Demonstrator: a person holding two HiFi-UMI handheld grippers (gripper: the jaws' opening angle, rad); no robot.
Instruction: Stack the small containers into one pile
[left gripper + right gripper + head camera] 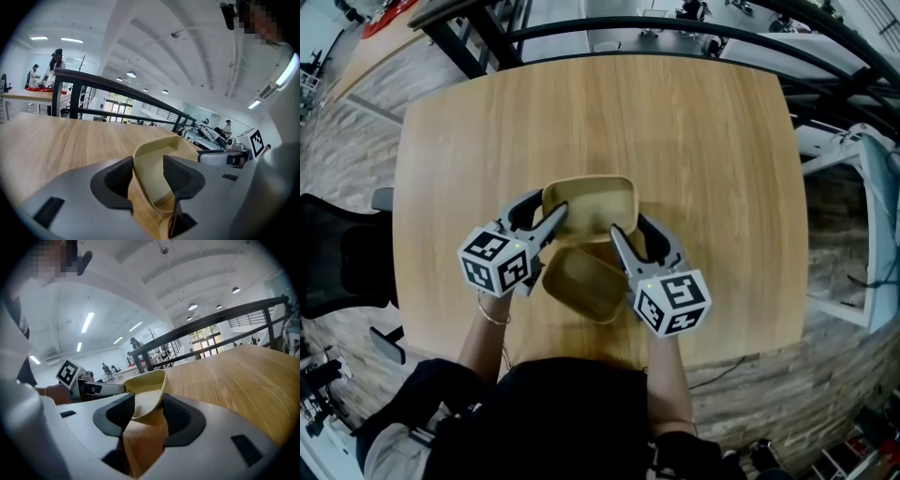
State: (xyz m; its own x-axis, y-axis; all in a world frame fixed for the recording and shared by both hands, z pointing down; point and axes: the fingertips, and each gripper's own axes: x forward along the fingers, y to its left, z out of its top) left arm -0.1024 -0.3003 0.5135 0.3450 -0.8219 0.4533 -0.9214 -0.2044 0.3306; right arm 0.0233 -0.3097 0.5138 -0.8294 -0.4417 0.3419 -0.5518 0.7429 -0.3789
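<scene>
cream container (592, 200) in left gripper (549, 214), right gripper (626, 228)

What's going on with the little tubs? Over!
Left gripper and right gripper shut on pale container, near corners. Darker container free, nearer the person. Nothing in the way.

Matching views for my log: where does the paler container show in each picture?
Head view: paler container at centre, beyond the darker container.
Left gripper view: bottom centre, between the jaws.
Right gripper view: bottom centre, between the jaws.
Shared landmark: wooden table.
</scene>
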